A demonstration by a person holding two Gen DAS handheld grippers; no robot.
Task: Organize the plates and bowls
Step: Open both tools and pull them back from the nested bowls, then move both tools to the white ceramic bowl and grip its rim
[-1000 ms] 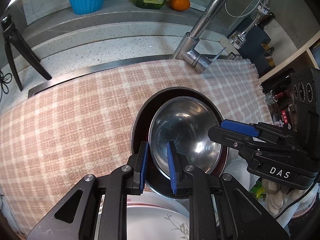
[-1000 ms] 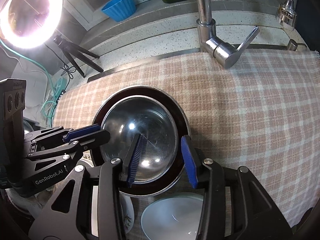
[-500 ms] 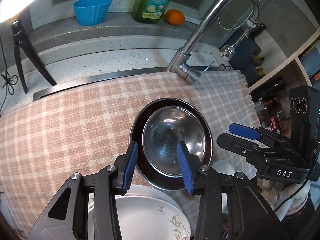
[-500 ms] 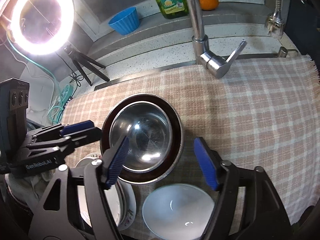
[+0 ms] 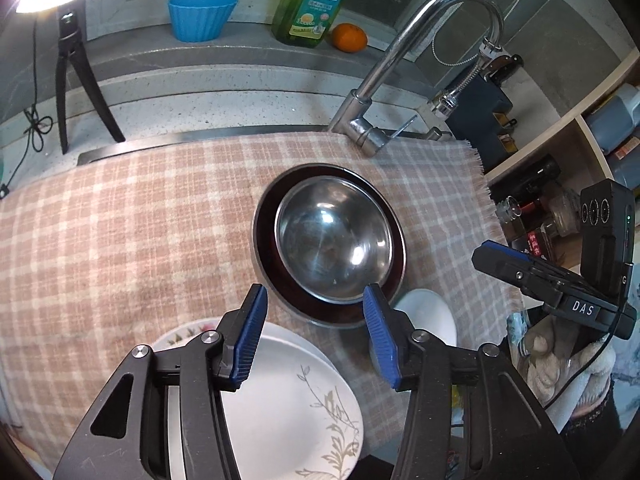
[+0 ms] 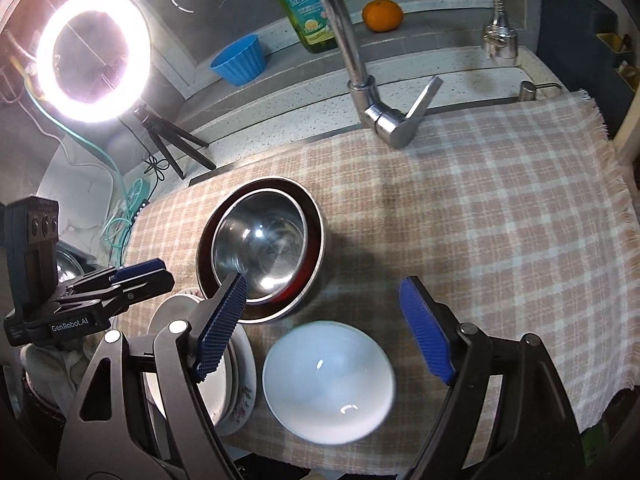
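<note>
Steel bowl [image 5: 334, 238] nested in dark bowl [image 5: 267, 256] on checked cloth [image 5: 120, 232], saves space. Both hand-held grippers, left [image 5: 316, 332] and right [image 6: 326, 320], spread wide, holding nothing. White bowl [image 6: 328, 376] and plates [image 5: 288, 396] sit just beside, probably next.

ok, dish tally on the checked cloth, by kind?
Bowls: 3 (steel bowl, nested in the dark red bowl, white bowl)
Plates: 2 visible, stacked (leaf-print plate, floral-rim plate)
Total: 5
</note>
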